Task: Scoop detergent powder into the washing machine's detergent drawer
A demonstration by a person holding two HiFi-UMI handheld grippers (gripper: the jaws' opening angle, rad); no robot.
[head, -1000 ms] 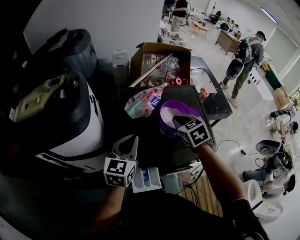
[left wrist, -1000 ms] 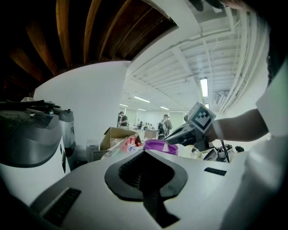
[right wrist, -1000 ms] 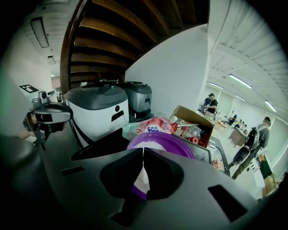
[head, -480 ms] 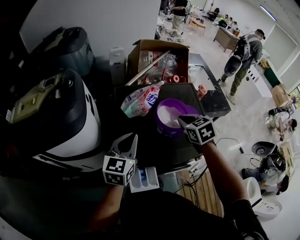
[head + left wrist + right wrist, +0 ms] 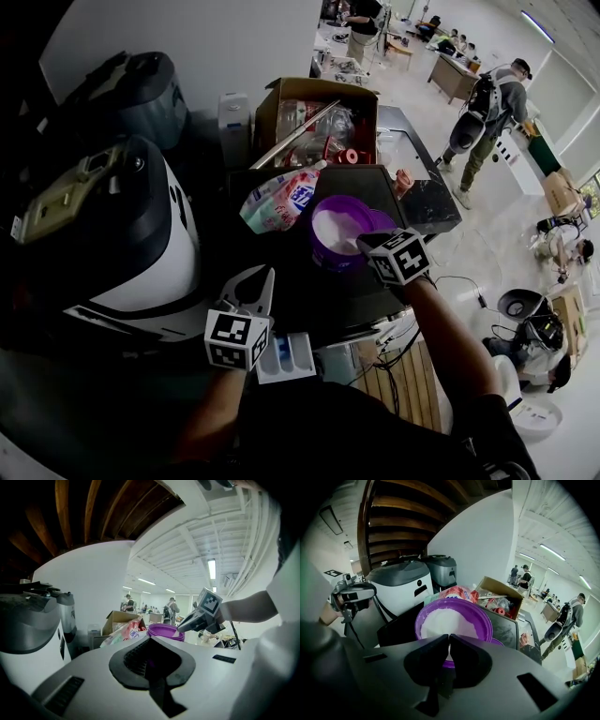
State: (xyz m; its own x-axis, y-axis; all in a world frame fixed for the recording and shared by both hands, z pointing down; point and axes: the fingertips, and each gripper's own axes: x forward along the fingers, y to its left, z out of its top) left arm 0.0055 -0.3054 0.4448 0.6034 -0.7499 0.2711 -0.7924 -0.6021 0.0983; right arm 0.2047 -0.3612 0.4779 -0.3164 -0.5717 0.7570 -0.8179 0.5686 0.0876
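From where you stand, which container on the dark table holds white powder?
The purple tub, nearest you, filled with white powder. The cardboard box behind it holds clutter; the pink printed bag lies beside the tub.

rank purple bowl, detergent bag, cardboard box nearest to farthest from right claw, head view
From the right claw, shut on a white scoop:
1. purple bowl, right at its tip
2. detergent bag, left of bowl
3. cardboard box, behind, farthest

no text legible anywhere, print on the pink detergent bag (image 5: 279, 201) too blurred to read
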